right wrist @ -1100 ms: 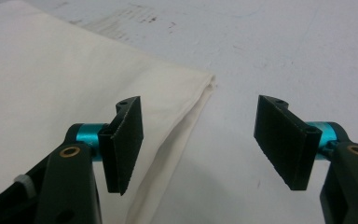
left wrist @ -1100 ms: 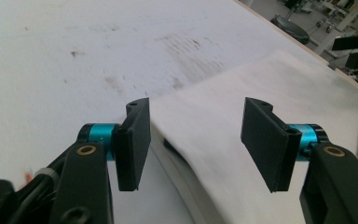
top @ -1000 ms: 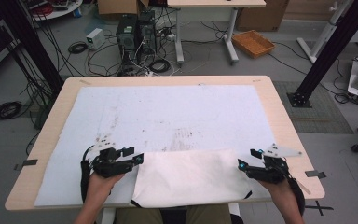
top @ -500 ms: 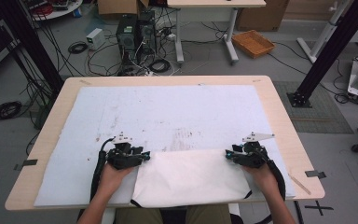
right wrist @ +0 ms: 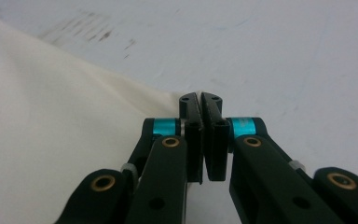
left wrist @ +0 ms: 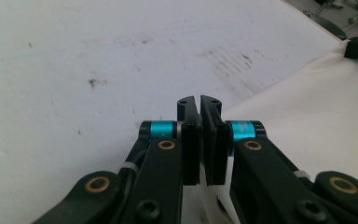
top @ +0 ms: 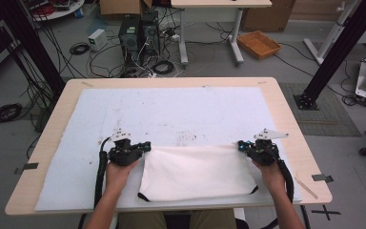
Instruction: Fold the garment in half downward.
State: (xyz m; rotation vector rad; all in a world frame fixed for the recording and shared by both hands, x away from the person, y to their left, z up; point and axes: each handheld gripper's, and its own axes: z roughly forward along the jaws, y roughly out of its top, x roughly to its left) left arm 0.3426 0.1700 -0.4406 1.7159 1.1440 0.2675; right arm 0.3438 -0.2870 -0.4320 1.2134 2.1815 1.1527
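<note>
I had the left gripper [top: 145,146] and the right gripper [top: 242,145] at the far corners of the white cloth [top: 198,172], which lay flat at the near edge of the bench [top: 286,112]. Both sets of jaws had just closed, each pinching a cloth corner. I judged the bites shallow; lifting unevenly could pull a corner free.

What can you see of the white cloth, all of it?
The cloth is cream-white, soft fabric with dark trim at its near corners. It lies flat, roughly rectangular, on the white mat at the near edge of the table. The left gripper has just closed at its far left corner, the right gripper at its far right corner; both sets of fingers appear to pinch the cloth edge.
</note>
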